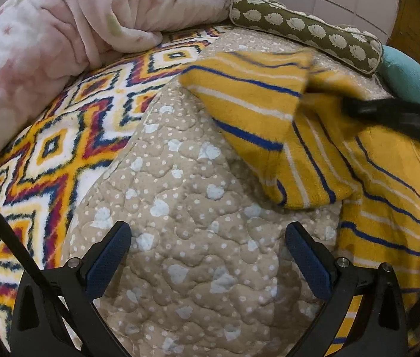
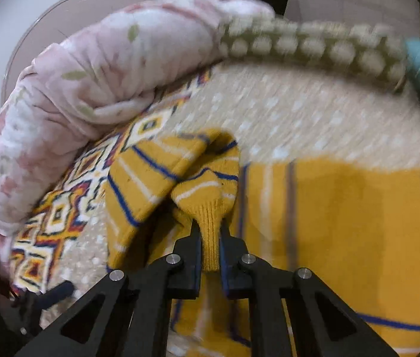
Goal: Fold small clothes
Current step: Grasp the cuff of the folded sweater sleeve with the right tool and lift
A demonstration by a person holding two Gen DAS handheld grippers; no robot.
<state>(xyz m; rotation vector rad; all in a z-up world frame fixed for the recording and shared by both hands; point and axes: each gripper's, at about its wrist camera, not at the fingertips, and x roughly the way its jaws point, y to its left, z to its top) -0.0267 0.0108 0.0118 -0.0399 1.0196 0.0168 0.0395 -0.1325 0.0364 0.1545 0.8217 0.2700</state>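
Note:
A small yellow sweater (image 1: pixel 323 154) with blue and white stripes lies on a beige dotted quilt (image 1: pixel 186 208). My left gripper (image 1: pixel 208 235) is open and empty, low over the quilt, to the left of the sweater. My right gripper (image 2: pixel 210 232) is shut on the ribbed cuff (image 2: pixel 208 226) of the sweater's sleeve (image 2: pixel 162 178) and holds the sleeve lifted over the sweater's body (image 2: pixel 344 238). In the left wrist view the right gripper shows as a dark blurred shape (image 1: pixel 400 119) over the sweater.
A rolled pink floral blanket (image 1: pixel 46 44) lies along the left and back. A patterned fleece blanket (image 1: pixel 61 136) lies under the quilt. An olive hedgehog-print cushion (image 1: pixel 308 26) and a teal pillow (image 1: pixel 412 77) lie at the back right.

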